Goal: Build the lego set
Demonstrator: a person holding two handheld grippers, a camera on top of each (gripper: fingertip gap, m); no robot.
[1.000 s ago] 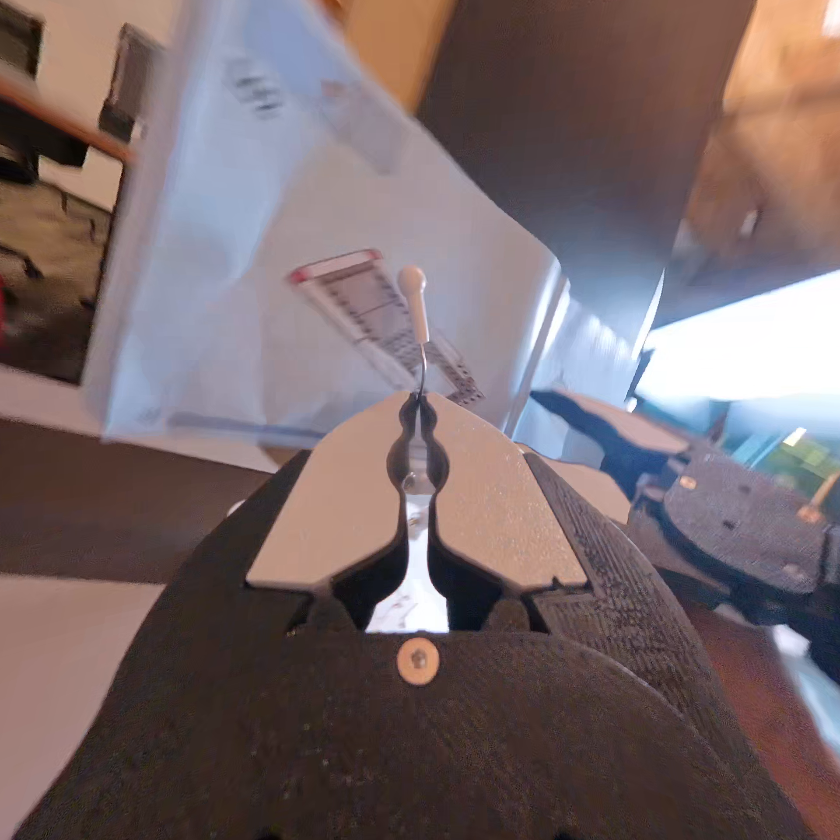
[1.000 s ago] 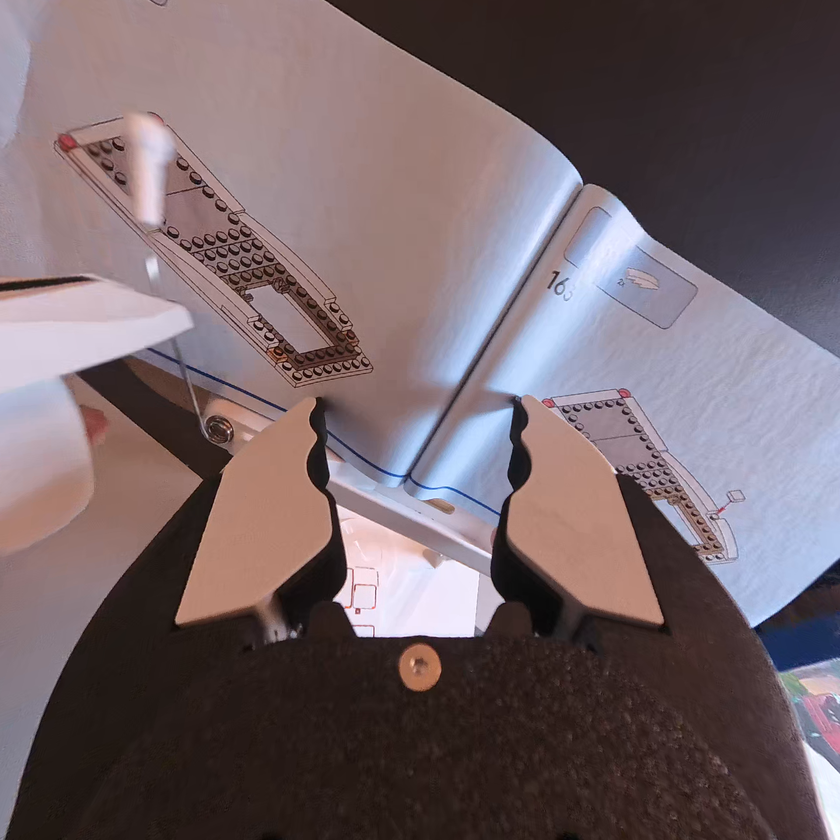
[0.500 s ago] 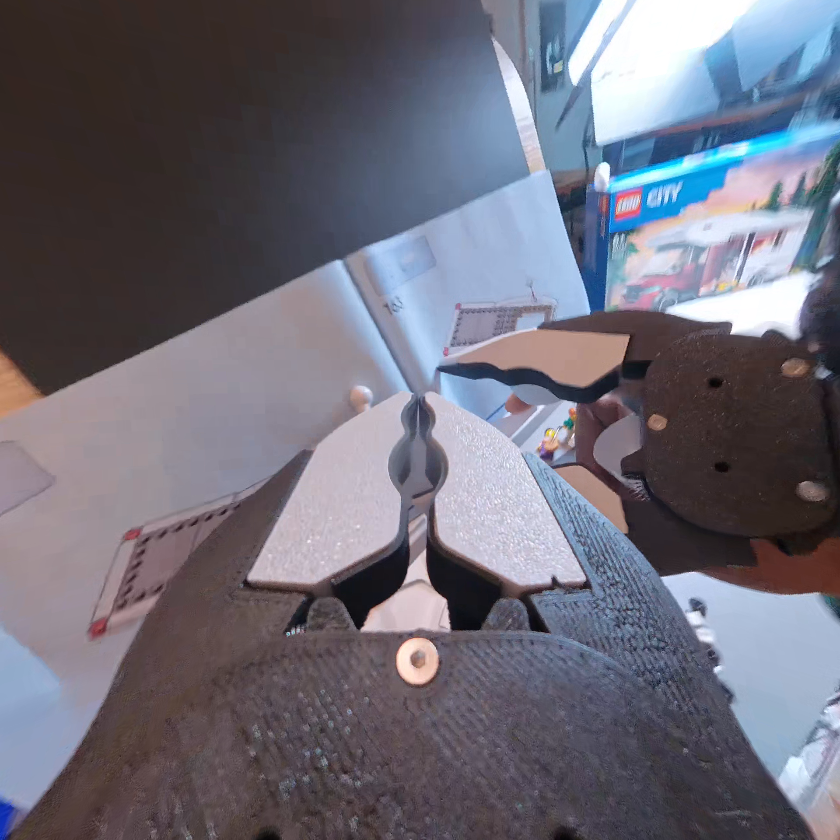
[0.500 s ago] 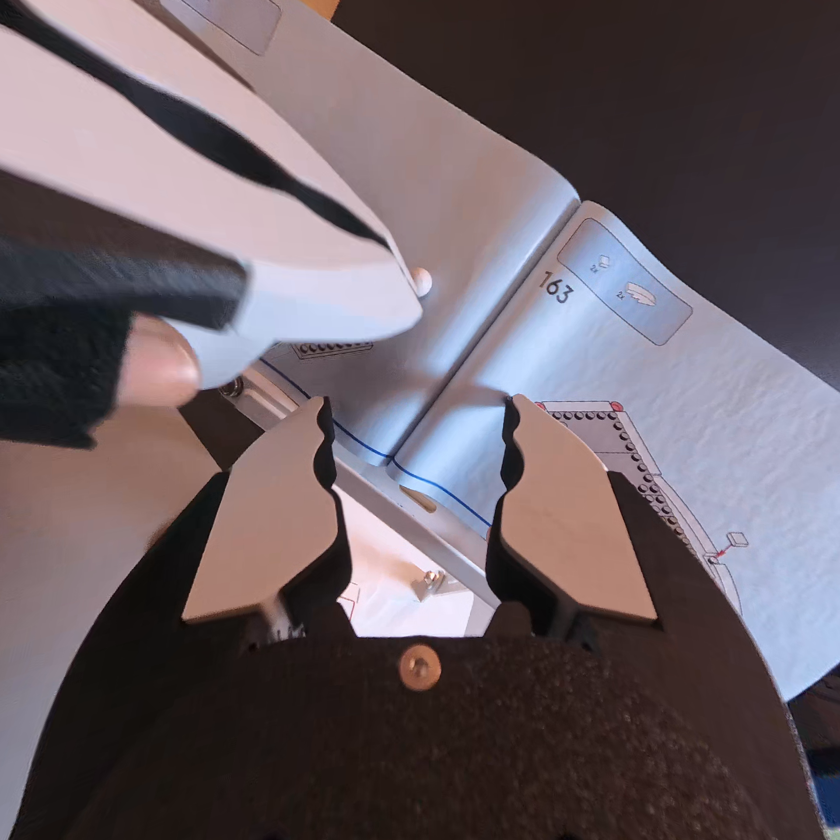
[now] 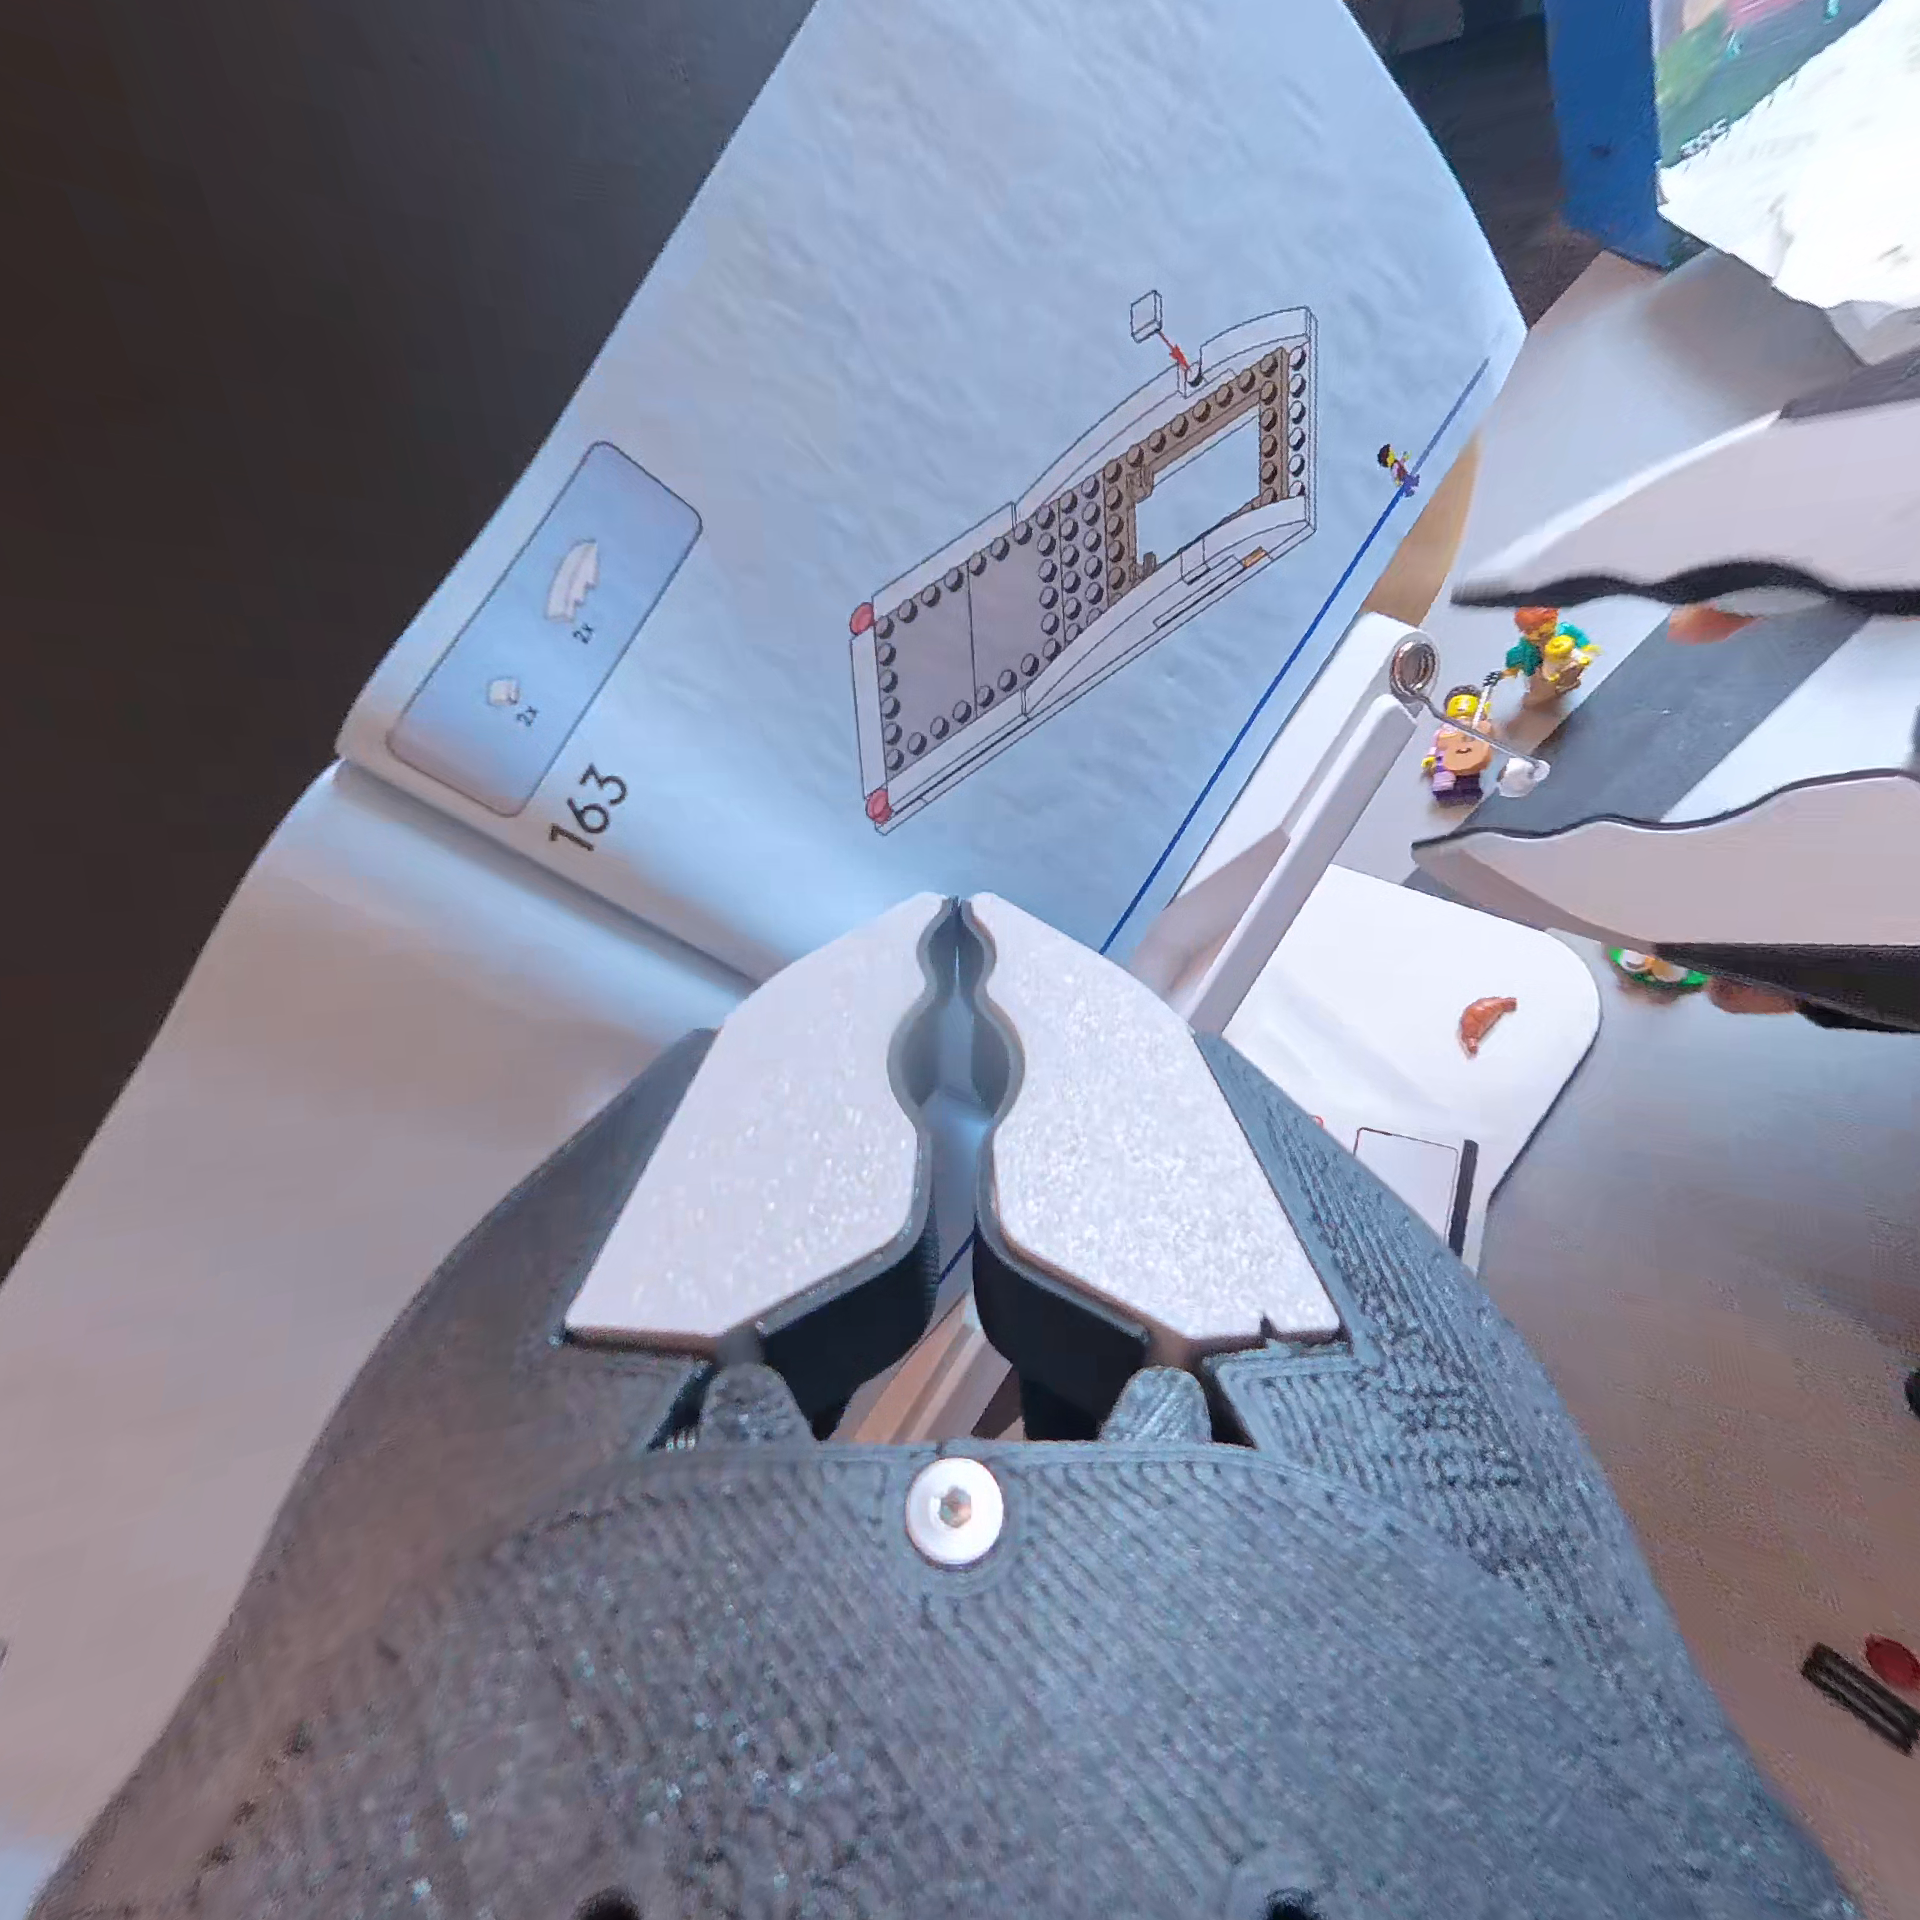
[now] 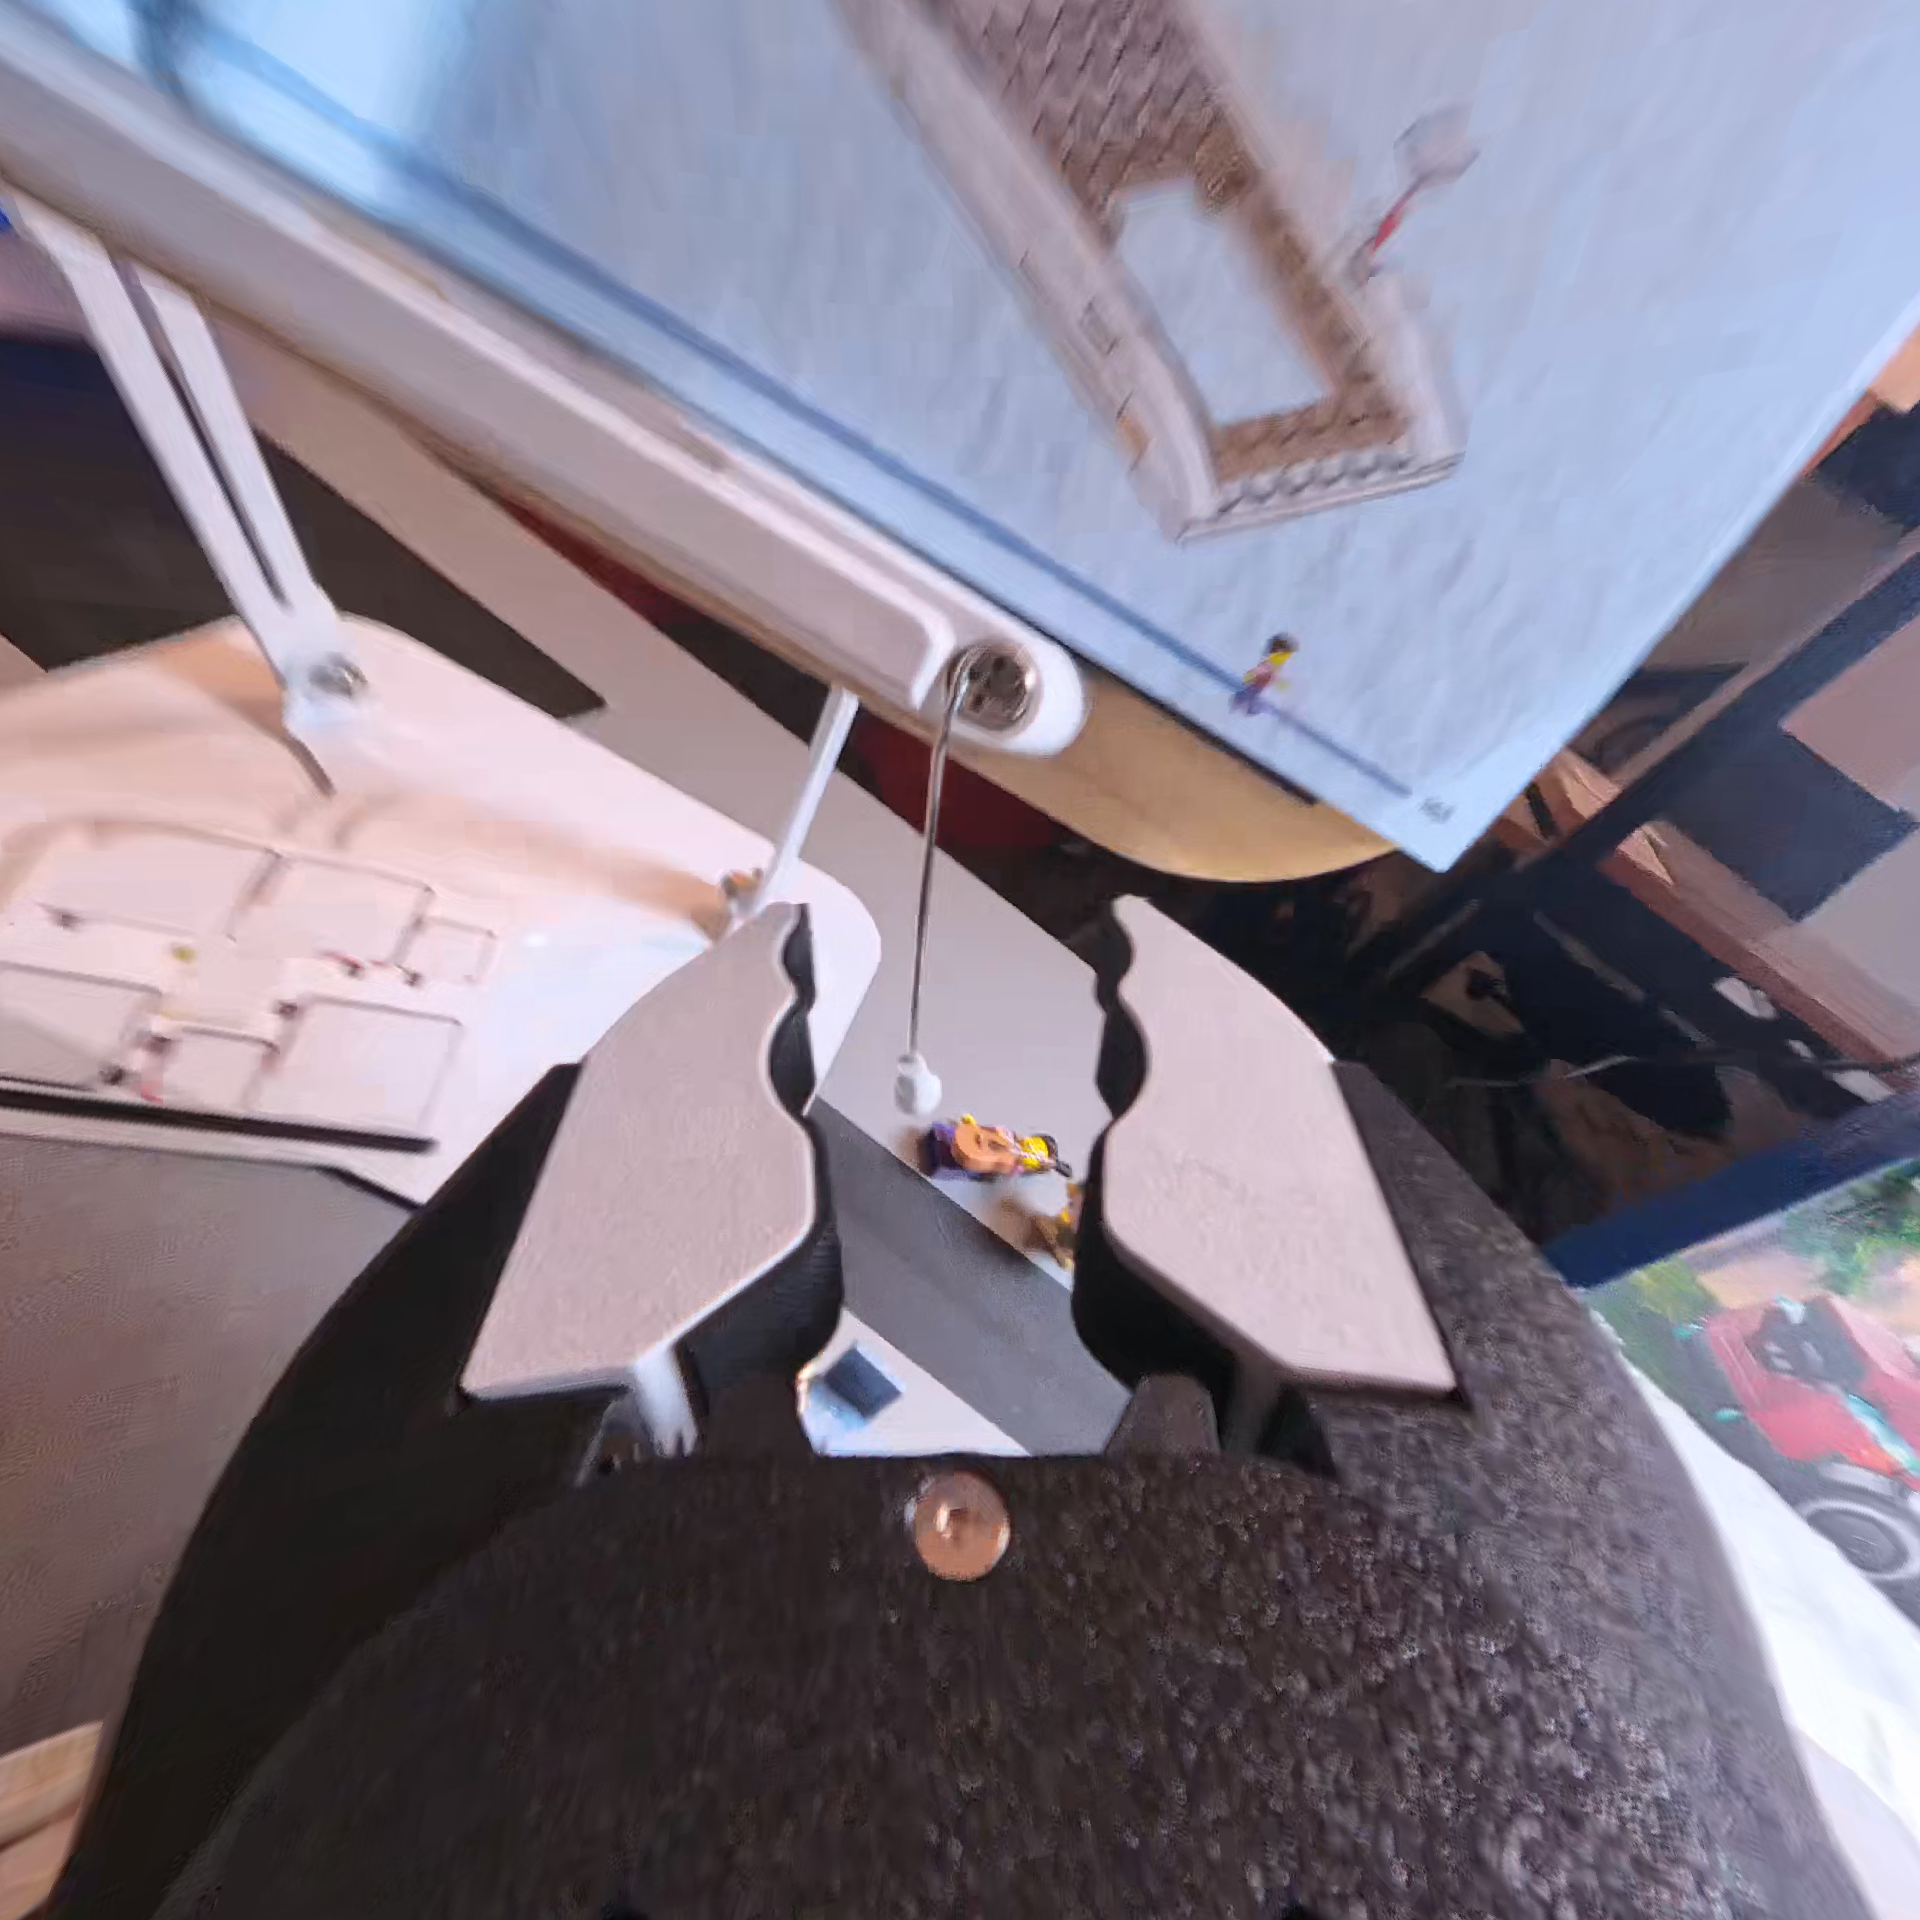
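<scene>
Booklet (image 5: 997, 343), pale blue and open on a white stand (image 5: 1320, 821), fills the left wrist view from nine o'clock round to one o'clock, its printed diagram of a studded plate showing on the right-hand page; in the right wrist view the same booklet (image 6: 727, 260) runs blurred across the top from ten to two o'clock. Left gripper (image 5: 958, 906) sits at the centre of its own view with its grey pads pressed together tip to tip and nothing showing between them, the tips lying over the lower edge of the booklet near its fold. Right gripper (image 6: 956, 914) has its fingers spread apart and clamps nothing; it also shows at three o'clock in the left view (image 5: 1455, 727), spread likewise. Box (image 6: 1766, 1371) with a red vehicle pictured on it lies at four o'clock in the right view. Wire page holder (image 6: 920, 883) hangs from the stand's pivot at twelve o'clock of the right gripper, its white tip (image 6: 916, 1091) dangling between the two fingers and touching neither. Toy figures (image 6: 992, 1148) lie just past that tip on the tabletop; a small orange croissant piece (image 5: 1486, 1013) rests on the stand's white base at three o'clock in the left view.
</scene>
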